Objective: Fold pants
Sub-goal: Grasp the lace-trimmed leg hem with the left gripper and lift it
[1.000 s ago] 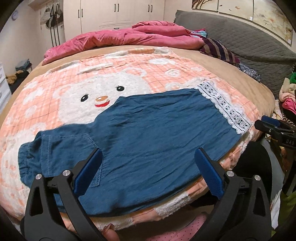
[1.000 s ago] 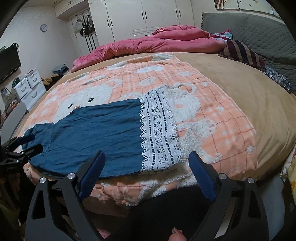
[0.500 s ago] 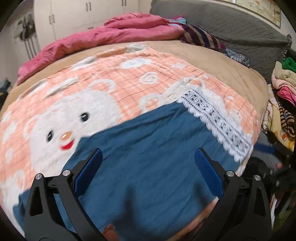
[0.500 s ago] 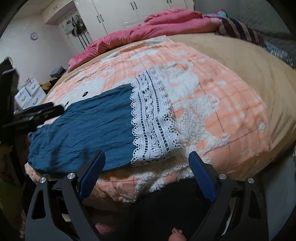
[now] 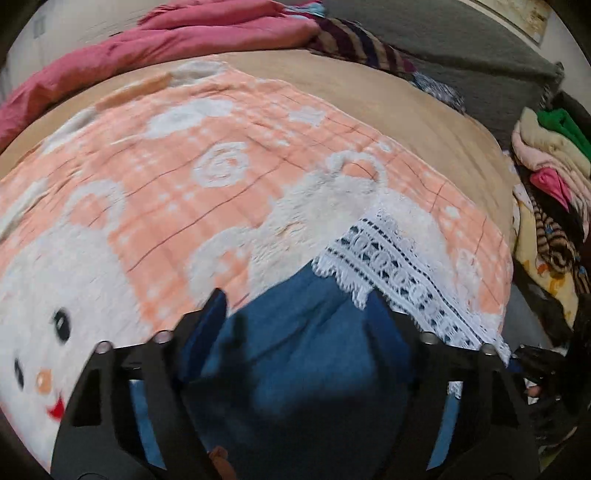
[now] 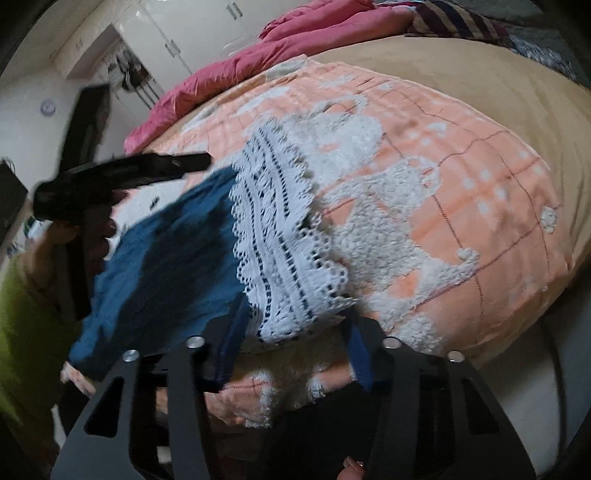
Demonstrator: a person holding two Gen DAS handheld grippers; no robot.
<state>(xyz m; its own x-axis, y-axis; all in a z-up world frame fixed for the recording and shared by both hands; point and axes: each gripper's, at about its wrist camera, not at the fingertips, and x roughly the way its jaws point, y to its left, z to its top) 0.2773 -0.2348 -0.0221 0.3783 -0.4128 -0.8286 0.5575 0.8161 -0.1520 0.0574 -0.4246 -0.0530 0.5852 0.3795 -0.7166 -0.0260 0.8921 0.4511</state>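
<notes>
Blue denim pants (image 5: 295,362) with a white lace hem (image 5: 399,273) lie flat on a peach bear-print blanket (image 5: 207,155). My left gripper (image 5: 295,306) is open, low over the blue cloth near the far edge of the leg, just left of the lace. My right gripper (image 6: 295,321) is open, its fingers either side of the near corner of the lace hem (image 6: 280,236) at the bed's front edge. The left gripper (image 6: 192,162) also shows in the right wrist view, above the blue cloth (image 6: 166,266). Both views are blurred.
A pink duvet (image 5: 155,48) and a striped pillow (image 5: 362,40) lie at the head of the tan bed (image 5: 424,107). A pile of clothes (image 5: 550,155) stands beside the bed on the right. White wardrobes (image 6: 177,33) line the far wall.
Both grippers have moved forward and down toward the pants. The left went right toward the lace end; the right closed in on the lace corner. Both stay open.
</notes>
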